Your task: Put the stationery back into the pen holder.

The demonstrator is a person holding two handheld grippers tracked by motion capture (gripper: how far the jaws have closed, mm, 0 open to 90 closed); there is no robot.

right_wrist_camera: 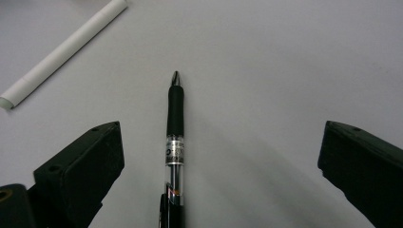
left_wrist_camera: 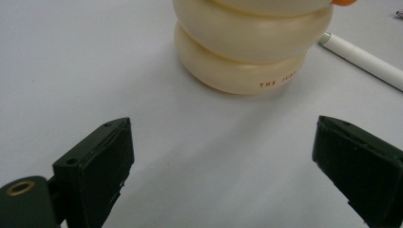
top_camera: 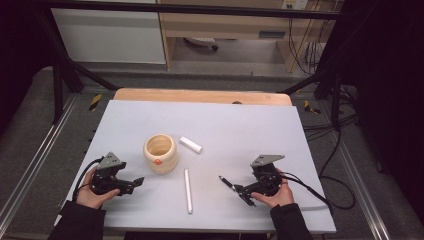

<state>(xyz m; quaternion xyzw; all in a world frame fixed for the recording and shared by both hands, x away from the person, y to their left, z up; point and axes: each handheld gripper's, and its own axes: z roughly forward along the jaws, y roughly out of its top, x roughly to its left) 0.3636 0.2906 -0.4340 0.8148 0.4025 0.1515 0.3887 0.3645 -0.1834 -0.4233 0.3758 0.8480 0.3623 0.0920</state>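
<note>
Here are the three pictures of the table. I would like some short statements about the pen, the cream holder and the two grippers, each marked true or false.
1. The black pen lies between the open jaws of the right gripper. True.
2. The left gripper is shut on the cream holder. False: its jaws are open and apart from the holder.
3. The long white pen stands inside the holder. False: it lies on the table.
4. The holder stands upright. True.

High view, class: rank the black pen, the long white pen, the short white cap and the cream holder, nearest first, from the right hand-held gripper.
From the right hand-held gripper:
1. Black pen, between its jaws.
2. Long white pen, to its left.
3. Short white cap, farther back.
4. Cream holder, farthest left.
</note>
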